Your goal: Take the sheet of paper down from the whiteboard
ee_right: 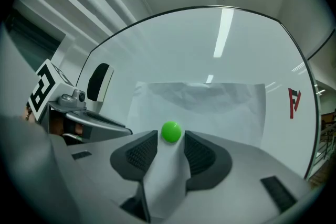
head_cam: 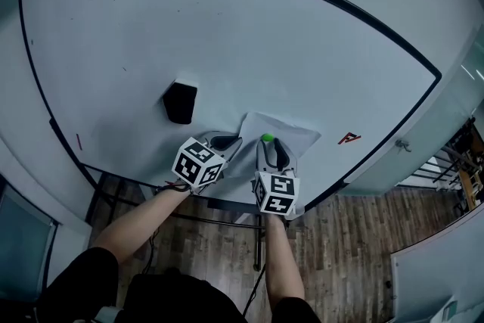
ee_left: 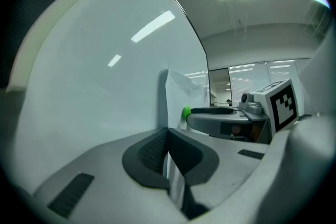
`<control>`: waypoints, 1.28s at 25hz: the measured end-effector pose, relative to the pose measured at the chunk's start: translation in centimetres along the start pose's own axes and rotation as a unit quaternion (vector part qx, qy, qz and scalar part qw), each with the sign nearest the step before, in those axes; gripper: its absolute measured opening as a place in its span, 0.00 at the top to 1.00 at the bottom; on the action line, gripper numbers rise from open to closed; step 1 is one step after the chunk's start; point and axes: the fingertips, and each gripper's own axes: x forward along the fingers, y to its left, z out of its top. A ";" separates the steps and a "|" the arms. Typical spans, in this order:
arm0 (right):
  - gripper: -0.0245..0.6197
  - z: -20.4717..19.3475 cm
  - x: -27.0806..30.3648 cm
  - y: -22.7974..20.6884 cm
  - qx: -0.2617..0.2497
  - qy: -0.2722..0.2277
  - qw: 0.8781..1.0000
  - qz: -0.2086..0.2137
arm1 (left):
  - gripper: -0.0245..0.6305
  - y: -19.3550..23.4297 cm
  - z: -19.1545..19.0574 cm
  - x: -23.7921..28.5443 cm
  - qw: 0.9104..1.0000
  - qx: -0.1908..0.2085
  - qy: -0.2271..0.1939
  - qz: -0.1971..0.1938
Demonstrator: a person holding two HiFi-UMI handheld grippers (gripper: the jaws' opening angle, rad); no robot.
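Observation:
A white sheet of paper (head_cam: 291, 134) hangs low on the whiteboard (head_cam: 227, 34), pinned by a round green magnet (head_cam: 267, 138). My left gripper (head_cam: 231, 141) is at the sheet's left edge, shut on it; in the left gripper view that edge (ee_left: 181, 94) runs back between the closed pads (ee_left: 152, 152). My right gripper (head_cam: 270, 147) points at the magnet. In the right gripper view its jaws (ee_right: 171, 139) stand open, one on either side of the green magnet (ee_right: 171, 131), with the paper (ee_right: 210, 107) behind.
A black eraser (head_cam: 180, 102) clings to the board left of the sheet. A small red mark (head_cam: 349, 138) sits to the sheet's right. The board's dark frame (head_cam: 408, 49) curves round it, and wooden floor (head_cam: 355, 238) lies below.

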 end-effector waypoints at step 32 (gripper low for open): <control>0.76 0.3 0.4 0.0 -0.040 0.003 0.999 -0.036 | 0.93 -0.1 0.3 -0.4 1.000 -0.001 -0.004 -0.003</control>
